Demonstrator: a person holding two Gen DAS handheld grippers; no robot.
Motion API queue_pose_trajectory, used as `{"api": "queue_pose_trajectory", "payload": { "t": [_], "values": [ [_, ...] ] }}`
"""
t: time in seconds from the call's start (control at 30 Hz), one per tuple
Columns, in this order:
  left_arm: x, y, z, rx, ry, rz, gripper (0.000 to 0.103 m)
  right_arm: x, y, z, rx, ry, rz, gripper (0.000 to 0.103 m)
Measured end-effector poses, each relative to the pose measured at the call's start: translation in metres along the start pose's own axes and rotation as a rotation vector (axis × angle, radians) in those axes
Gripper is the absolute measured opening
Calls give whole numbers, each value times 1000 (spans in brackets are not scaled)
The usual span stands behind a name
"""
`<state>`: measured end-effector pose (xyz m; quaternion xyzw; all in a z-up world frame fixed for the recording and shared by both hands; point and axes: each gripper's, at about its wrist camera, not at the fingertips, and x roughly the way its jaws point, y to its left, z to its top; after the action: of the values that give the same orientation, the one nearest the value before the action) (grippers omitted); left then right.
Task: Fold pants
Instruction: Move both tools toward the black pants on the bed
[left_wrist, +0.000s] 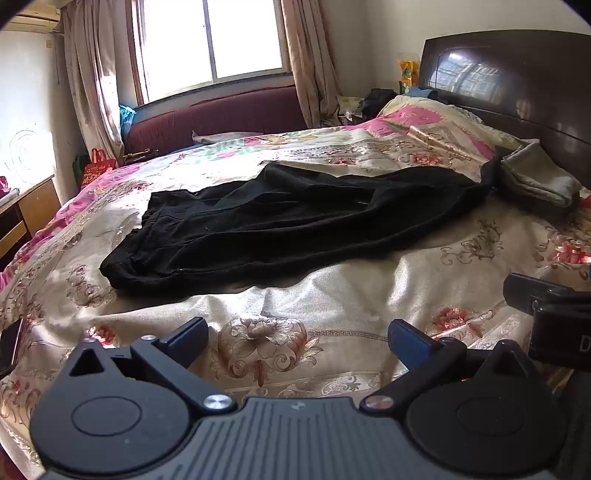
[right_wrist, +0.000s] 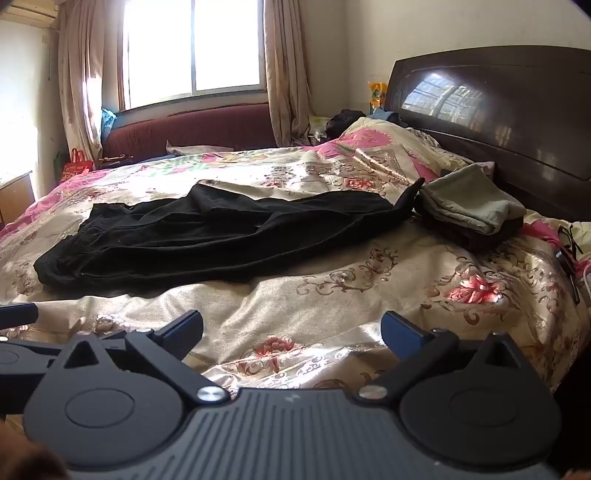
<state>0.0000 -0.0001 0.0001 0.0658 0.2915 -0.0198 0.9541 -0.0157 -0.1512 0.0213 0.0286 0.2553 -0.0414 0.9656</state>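
Pants (left_wrist: 280, 225): black, soft, rumpled, spread flat on bedspread (left_wrist: 332, 295).
Bedspread: shiny, floral-patterned.
Left gripper (left_wrist: 297, 341): fingers spread apart, empty.
Right gripper (right_wrist: 291, 332): fingers spread apart, empty.

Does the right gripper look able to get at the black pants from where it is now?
Probably yes. The right gripper is open and empty, and only bare floral quilt lies between it and the black pants. The folded green garment sits off to the side, beyond the pants' far end.
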Motion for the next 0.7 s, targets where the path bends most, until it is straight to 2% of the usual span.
{"api": "queue_pose_trajectory", "payload": {
  "t": [0.13,0.17,0.3,0.7],
  "values": [
    [1,-3,0,12,-9,8,103,5,-2,-1,12,31,6,102],
    [8,3,1,-13,10,-1,103,11,1,0,1,55,2,102],
    [8,5,-1,-17,-7,17,103,13,9,-2,-28,49,-7,102],
    [21,10,-2,-10,-29,57,103,32,14,-3,-1,99,16,102]
  ]
}}
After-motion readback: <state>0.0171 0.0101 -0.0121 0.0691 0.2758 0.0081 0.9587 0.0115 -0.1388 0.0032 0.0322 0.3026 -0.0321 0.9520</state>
